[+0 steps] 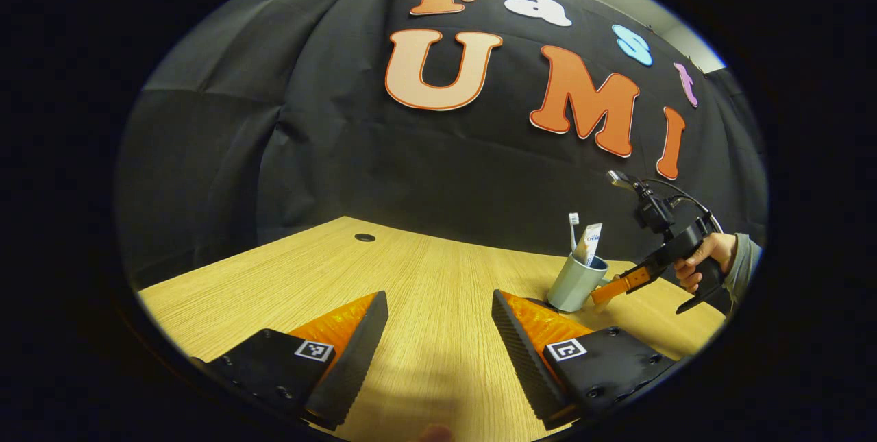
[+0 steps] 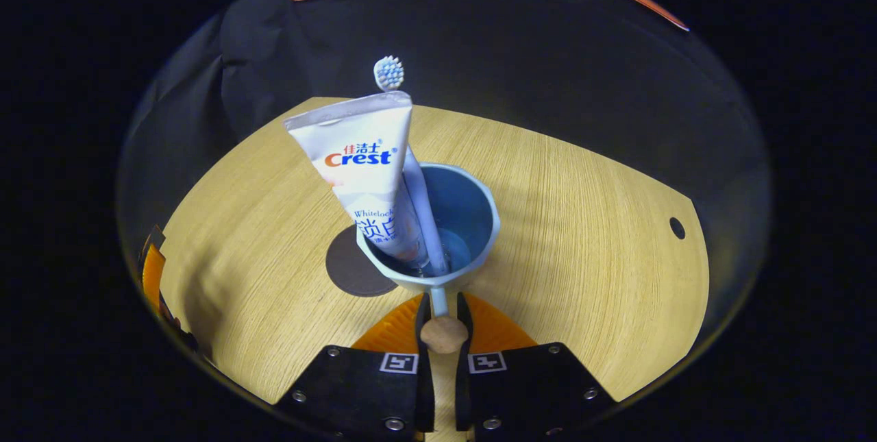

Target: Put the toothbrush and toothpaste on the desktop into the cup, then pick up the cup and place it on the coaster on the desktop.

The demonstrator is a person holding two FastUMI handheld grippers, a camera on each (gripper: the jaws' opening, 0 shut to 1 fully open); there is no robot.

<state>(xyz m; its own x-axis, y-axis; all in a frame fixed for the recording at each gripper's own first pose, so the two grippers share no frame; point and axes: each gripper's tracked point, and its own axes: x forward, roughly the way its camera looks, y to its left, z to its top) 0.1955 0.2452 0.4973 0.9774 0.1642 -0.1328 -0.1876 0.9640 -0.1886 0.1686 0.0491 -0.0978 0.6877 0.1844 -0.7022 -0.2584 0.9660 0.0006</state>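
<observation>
Nothing could be read apart from the printed label on the toothpaste [image 2: 366, 175], which leaned toward eleven o'clock in the cup [image 2: 476, 219].

- One blue cup [image 2: 438, 236] with a handle.
- One toothbrush [image 2: 388, 73].
- One toothpaste tube [image 2: 366, 168].
- One dark round coaster [image 2: 346, 267].
- Two hand-held grippers: left hand-held gripper [image 1: 438, 322], right hand-held gripper [image 2: 442, 318].
- One wooden worktop [image 2: 582, 236].

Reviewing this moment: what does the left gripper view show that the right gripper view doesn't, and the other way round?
Left gripper view: the left gripper, fingers open over the desktop, and a hand holding the right gripper at the side of the cup. Right gripper view: the right fingers pressed on the cup's handle, the cup's inside, and the dark coaster beside it. Both: cup, toothbrush and toothpaste standing in it, desktop.
</observation>
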